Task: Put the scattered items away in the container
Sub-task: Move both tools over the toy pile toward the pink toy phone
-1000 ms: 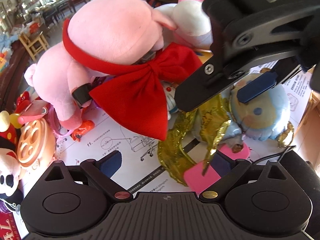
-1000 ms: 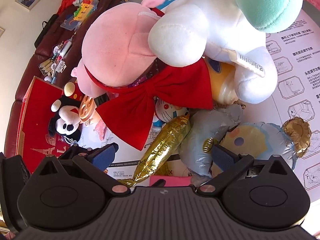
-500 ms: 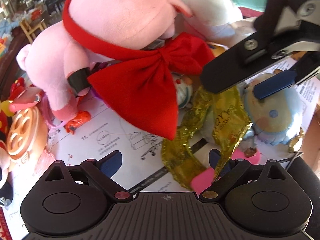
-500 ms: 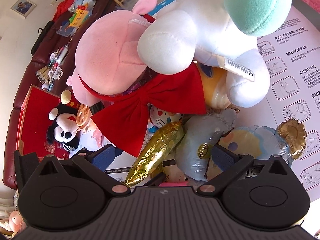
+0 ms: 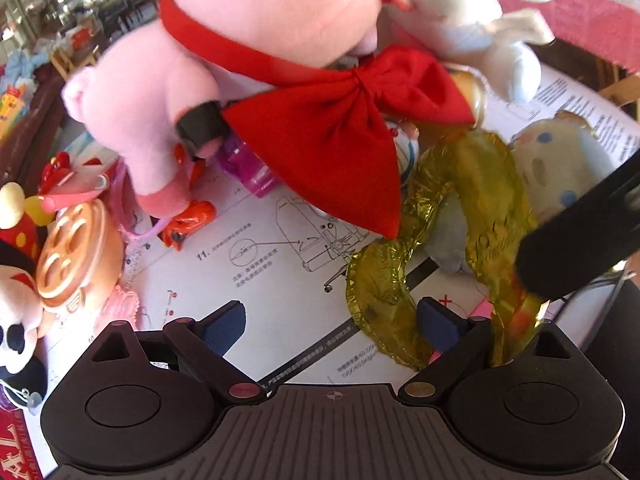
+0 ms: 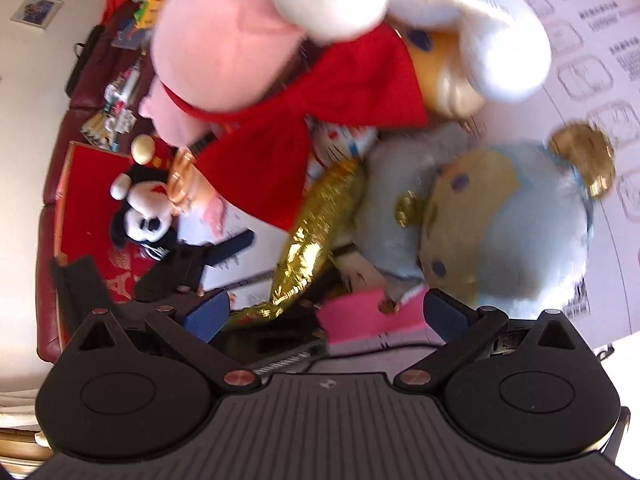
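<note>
Hovering low over a printed instruction sheet (image 5: 280, 248), the left claw (image 5: 330, 320) has its fingers spread apart with nothing between them, its right finger just beside a crumpled gold foil balloon (image 5: 452, 216). Behind it a pink plush pig (image 5: 208, 60) with a big red bow (image 5: 340, 132) leans against a white plush (image 5: 452, 12); the right claw (image 6: 324, 312) also stands apart and empty, over the gold foil and a pale blue foil balloon (image 6: 500, 224), with a pink card (image 6: 360, 318) between its fingers but not gripped
</note>
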### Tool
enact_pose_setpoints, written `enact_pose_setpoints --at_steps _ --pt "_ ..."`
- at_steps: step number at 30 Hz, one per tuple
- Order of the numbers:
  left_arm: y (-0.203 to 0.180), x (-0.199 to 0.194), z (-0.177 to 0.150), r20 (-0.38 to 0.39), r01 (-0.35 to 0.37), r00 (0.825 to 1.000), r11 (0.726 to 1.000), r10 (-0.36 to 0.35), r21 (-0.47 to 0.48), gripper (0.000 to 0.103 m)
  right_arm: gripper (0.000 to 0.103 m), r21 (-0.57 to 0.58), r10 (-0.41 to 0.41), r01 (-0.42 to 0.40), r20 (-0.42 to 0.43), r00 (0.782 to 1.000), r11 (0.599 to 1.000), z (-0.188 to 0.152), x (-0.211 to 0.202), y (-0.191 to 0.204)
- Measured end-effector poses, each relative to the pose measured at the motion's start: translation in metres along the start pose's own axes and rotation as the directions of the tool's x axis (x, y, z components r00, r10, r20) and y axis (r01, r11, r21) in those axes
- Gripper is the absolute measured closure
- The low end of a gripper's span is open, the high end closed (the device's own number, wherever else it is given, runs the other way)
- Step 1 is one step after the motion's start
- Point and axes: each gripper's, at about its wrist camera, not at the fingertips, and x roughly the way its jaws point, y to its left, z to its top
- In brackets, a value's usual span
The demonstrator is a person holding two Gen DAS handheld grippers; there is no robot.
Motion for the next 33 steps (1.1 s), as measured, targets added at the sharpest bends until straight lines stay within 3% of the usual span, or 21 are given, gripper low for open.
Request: enact_pose_setpoints --at_steps 5,10,17,19,24,27,30,33 --pt "-0.015 -0.016 -0.012 0.055 0.065 0.996 0.996 -0.068 0.059 0.006 0.001 0.085 -0.076 0.074 0.019 0.997 0.994 -0.004 0.012 -0.007" --pt "-0.030 -0.022 -0.020 0.070 0.091 0.993 0.993 -0.096 0.076 0.006 0.001 0.134 -0.009 0.007 0.016 1.000 0.991 0.002 0.028 0.001" --pt "0.003 -0.024 -0.040 0.043 0.052 0.998 0.998 -0.051 -0.021 0.006 0.000 0.020 0.009 -0.009 -0.029 1.000 1.000 0.037 0.066 0.056" --pt "0.012 -0.027 -0.044 0.046 0.035 0.998 0.998 -0.033 -0.046 0.006 0.001 -0.034 0.046 -0.048 -0.058 0.997 0.998 0.049 0.079 0.076" --pt "0.038 -0.035 -0.050 0.070 0.002 0.998 0.995 0.005 -0.102 0.006 0.001 -0.127 0.071 -0.078 -0.062 0.996 0.989 0.057 0.077 0.106" --pt "0.039 -0.030 -0.044 0.084 0.007 0.996 0.998 -0.001 -0.068 0.005 0.001 -0.114 0.041 -0.044 -0.032 0.999 0.993 0.060 0.068 0.099" --pt "0.028 -0.026 -0.036 0.098 0.000 0.995 0.999 -0.004 0.035 0.005 0.001 -0.050 0.037 -0.038 -0.019 0.999 0.998 0.063 0.061 0.083" --pt "0.021 -0.013 -0.030 0.065 0.014 0.998 0.994 -0.022 0.107 0.005 0.001 -0.020 0.031 -0.032 -0.017 0.999 0.999 0.062 0.057 0.075"
